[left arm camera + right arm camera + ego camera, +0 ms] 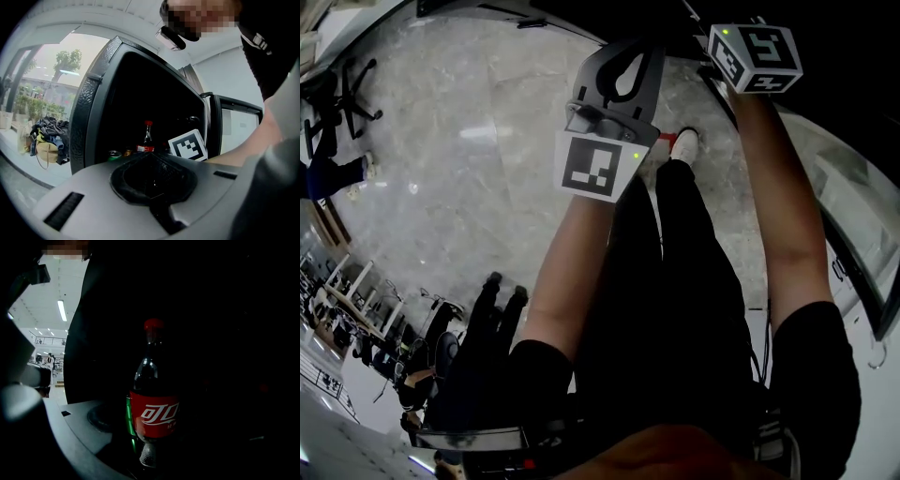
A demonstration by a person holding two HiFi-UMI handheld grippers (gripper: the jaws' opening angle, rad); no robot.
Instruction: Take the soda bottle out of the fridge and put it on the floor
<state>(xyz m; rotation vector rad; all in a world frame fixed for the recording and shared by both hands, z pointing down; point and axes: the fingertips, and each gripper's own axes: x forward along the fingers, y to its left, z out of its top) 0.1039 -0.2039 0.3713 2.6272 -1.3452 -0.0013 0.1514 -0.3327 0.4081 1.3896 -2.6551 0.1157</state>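
The dark soda bottle with a red cap and red label [152, 413] stands upright inside the black fridge [91, 112], deep in shadow. In the right gripper view it fills the middle of the frame, straight ahead and close. The right gripper [750, 54] has its jaws spread wide. The grey left jaw lies off to the bottle's left, with a dark strip between it and the label, so on that side nothing presses on the bottle. The other jaw is lost in the fridge's darkness. The bottle's lower part sits in the gap the jaws leave.

The left gripper [633, 54] is outside the fridge, to the left of the right one. Its grey jaws meet at the tips, with only their own dark hollow between them and nothing held. From its view the bottle is small and well ahead. A green can [114, 153] and a second, brownish can [127, 152] stand to the bottle's left, and the right gripper's marker cube [188, 145] is just to its right. The fridge door [234, 126] stands open on the right. In the head view both bare forearms reach forward over a pale marble floor [469, 141].
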